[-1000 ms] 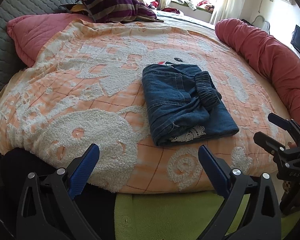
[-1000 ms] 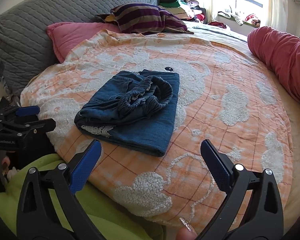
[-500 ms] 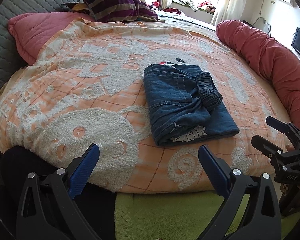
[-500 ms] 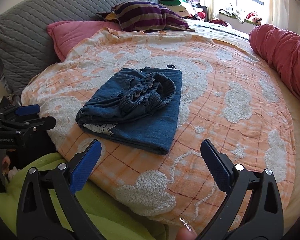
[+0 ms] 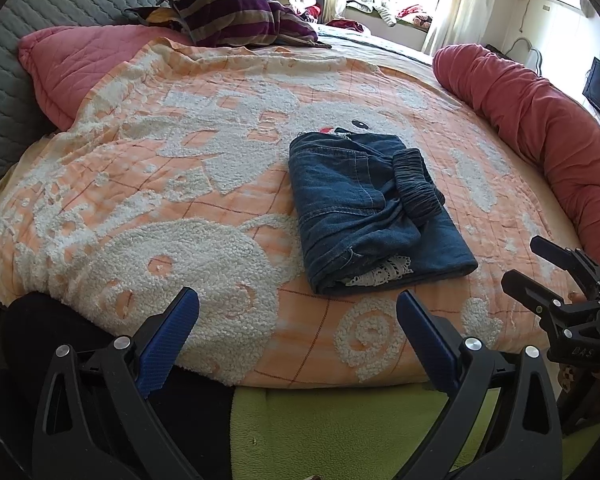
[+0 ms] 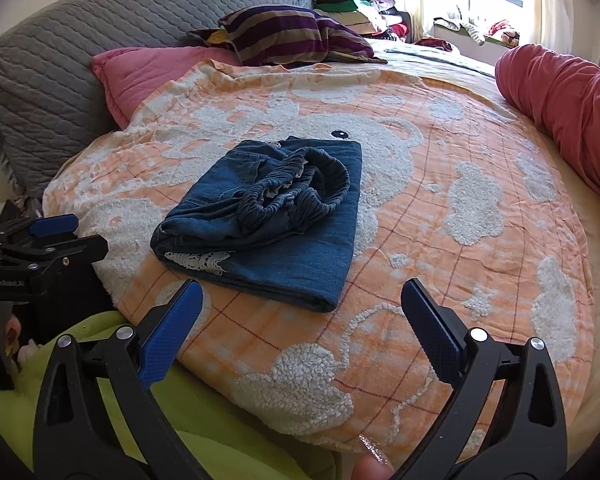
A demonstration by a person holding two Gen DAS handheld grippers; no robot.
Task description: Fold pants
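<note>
The blue denim pants (image 5: pixel 364 208) lie folded in a compact bundle on the orange and white blanket (image 5: pixel 180 184); the elastic waistband sits bunched on top and white lace shows at the near end. They also show in the right wrist view (image 6: pixel 272 216). My left gripper (image 5: pixel 298 322) is open and empty, held back from the bed's near edge, apart from the pants. My right gripper (image 6: pixel 302 316) is open and empty, also short of the pants. Each gripper shows in the other's view, the right one (image 5: pixel 548 276) at right and the left one (image 6: pixel 56 236) at left.
A pink pillow (image 5: pixel 72 64) and a striped pillow (image 5: pixel 236 16) lie at the bed's far left. A long red bolster (image 5: pixel 540 120) runs along the right edge. A grey quilted headboard (image 6: pixel 52 68) is on the left. Green cloth (image 5: pixel 340 432) lies below the near edge.
Both grippers have drifted slightly back and up, so the pants sit a little farther off. The pants have not moved. Both grippers stay open.
</note>
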